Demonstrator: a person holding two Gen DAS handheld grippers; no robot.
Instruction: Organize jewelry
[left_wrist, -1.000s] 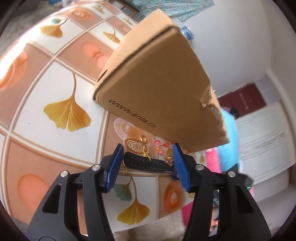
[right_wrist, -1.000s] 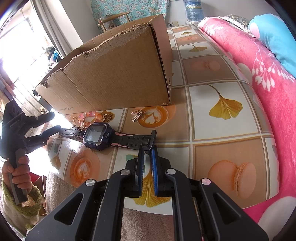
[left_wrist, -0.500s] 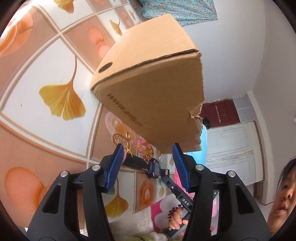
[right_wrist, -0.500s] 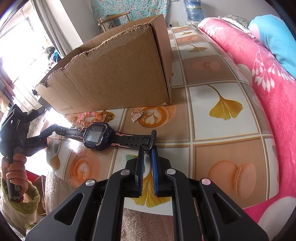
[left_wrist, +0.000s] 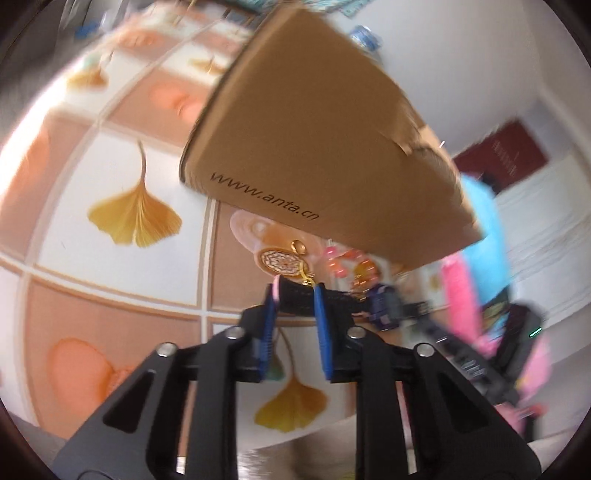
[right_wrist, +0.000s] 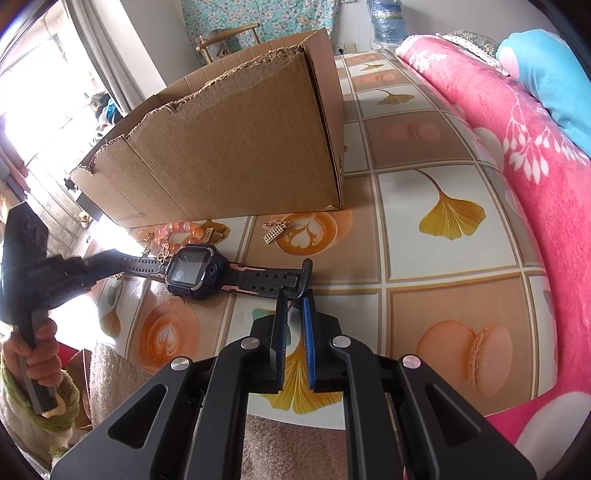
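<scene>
Watch (right_wrist: 194, 271) lies flat on the patterned table (right_wrist: 447, 280), just in front of the cardboard box (right_wrist: 236, 155), w/ a bead bracelet (right_wrist: 181, 230) and gold charms (right_wrist: 275, 230) between them. Left gripper (left_wrist: 294, 295) straddles one strap end, fingers narrowly apart; can't tell if they pinch it. Right gripper (right_wrist: 293, 297) is nearly together at the other strap tip, grip unclear.

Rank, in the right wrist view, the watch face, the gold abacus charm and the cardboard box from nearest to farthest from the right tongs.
From the right tongs:
1. Watch face, left of the tips, on the strap they close around.
2. Gold abacus charm, beyond the strap, slightly left, on the latte print.
3. Cardboard box, farthest, standing behind the jewelry.
</scene>
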